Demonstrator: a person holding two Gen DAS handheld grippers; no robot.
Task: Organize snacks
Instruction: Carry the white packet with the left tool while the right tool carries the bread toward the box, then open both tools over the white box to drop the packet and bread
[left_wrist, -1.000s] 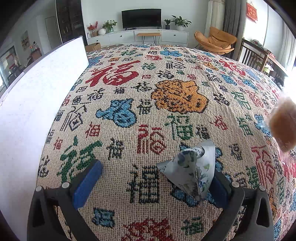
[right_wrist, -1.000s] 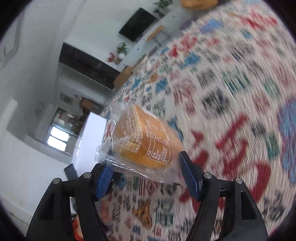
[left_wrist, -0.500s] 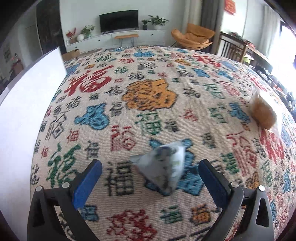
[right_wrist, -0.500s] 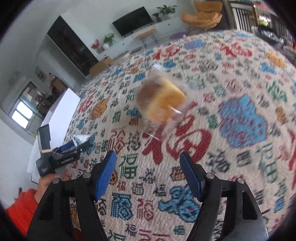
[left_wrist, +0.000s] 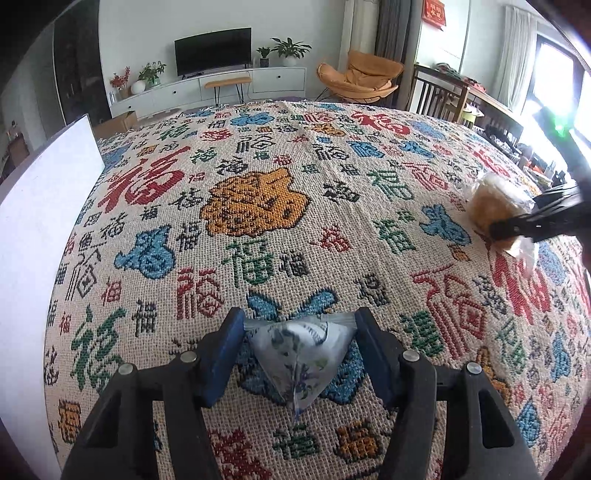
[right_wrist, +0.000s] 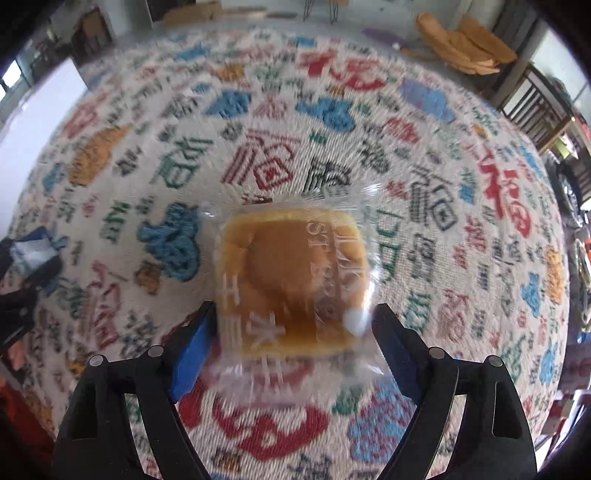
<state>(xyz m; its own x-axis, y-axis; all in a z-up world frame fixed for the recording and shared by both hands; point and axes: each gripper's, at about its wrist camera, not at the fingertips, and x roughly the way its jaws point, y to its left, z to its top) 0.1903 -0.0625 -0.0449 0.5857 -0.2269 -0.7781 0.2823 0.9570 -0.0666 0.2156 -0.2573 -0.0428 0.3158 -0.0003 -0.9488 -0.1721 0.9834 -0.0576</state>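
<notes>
Left gripper (left_wrist: 299, 354) over the patterned cloth (left_wrist: 258, 206): jaws closing, both blue pads meeting the upper corners of a triangular floral sachet (left_wrist: 300, 360) between them. Right gripper (right_wrist: 291, 349): jaws opening wide around a wrapped bread bun (right_wrist: 291, 284) lying on the cloth, pads beside the wrapper; contact cannot be told through blur. No container holds either snack.

White wall, black TV (left_wrist: 213, 50) above white cabinet (left_wrist: 207, 90), potted plants (left_wrist: 290, 48), orange chair (left_wrist: 360, 79), bright window (left_wrist: 554, 79) at right.
</notes>
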